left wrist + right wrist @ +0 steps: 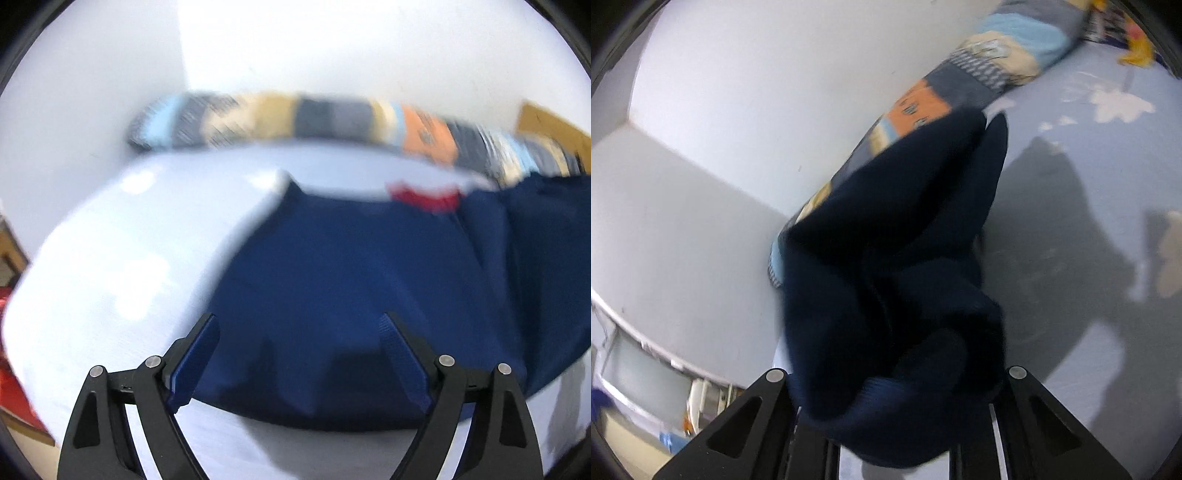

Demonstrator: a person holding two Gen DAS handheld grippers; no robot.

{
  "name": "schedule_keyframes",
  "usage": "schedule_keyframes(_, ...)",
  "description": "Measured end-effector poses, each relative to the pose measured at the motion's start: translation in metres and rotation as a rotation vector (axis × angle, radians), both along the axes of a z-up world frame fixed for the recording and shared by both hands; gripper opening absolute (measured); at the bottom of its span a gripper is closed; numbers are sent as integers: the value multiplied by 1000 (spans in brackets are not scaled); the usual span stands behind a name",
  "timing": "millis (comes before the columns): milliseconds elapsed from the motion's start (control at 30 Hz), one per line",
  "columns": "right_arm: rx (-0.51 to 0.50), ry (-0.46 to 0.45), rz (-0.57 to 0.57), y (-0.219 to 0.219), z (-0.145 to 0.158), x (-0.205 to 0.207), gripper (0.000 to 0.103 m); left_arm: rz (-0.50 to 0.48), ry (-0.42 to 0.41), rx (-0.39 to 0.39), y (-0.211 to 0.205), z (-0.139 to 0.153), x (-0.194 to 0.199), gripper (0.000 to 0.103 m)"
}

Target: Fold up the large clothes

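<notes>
2 tongs are in play here, and they are doing different things. The left gripper (299, 354) hangs with its blue-padded fingers (195, 363) spread wide and nothing between them; the navy garment (369, 295) lies straight ahead of it and partly under its tips, spread over the pale blue bed sheet (122, 258), with a red patch (424, 199) near its far edge. The right gripper (897, 413) has a thick wad of the same dark cloth bunched where its fingers meet, draping away ahead of it, so it looks clamped on the garment (the fingertips themselves are buried, so I judge the pinch from the way the fabric hangs).

As a judgement, the fold is at an early or middle stage: 1 part of the garment is lifted by the right tongs while the rest lies fairly flat in front of the left ones. No neat stacked rectangle shows yet, so laying the raised part over, smoothing, and further folds seem left to do.

Both views are smeared by motion. Which part of the garment is held, sleeve or hem or corner, cannot be told. The patchwork quilt (295, 118) beyond the garment, against the wall, is blurred, and the garment's right side is cut off by the left view's edge.
</notes>
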State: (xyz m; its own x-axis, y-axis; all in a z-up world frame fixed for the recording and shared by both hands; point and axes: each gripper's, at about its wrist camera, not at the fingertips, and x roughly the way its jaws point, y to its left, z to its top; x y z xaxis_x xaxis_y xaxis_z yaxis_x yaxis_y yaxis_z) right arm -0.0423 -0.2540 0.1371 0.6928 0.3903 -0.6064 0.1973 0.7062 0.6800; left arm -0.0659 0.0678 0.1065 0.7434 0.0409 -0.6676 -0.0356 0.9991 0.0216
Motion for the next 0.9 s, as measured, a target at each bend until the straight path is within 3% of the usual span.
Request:
schedule_keyframes(100,-34,20,63,48,1,15,16,92,-109,27,42,31,-15,89)
schedule_keyframes(200,-81,25,134,109,-9,32,17,175,-159,50,76,46,-29,89)
schedule_keyframes(367,-194,49,308,232,-61,55,16,284,-130,30,118,43,-38,89)
schedule_keyframes(467,-307,145,395,282,-115,63,17,305,-78,-8,126,35,-34,89)
schedule_keyframes(533,-372,159,427,299,-137,61,23,307,-48,-44,132,32,-31,89)
schedule_keyframes(633,-385,126,475,305,-129,60,33,285,-25,-74,130,34,-26,89)
schedule_keyframes(700,-382,122,521,306,-122,64,33,272,-29,-81,142,42,-19,89)
schedule_keyframes(767,-363,124,548,308,-124,56,40,263,-34,-97,143,47,-18,89)
schedule_keyframes(833,-355,149,600,314,-127,53,53,259,-35,-114,143,48,-16,89)
schedule_keyframes(900,-402,130,673,327,-124,41,56,255,-42,-130,143,49,-17,89)
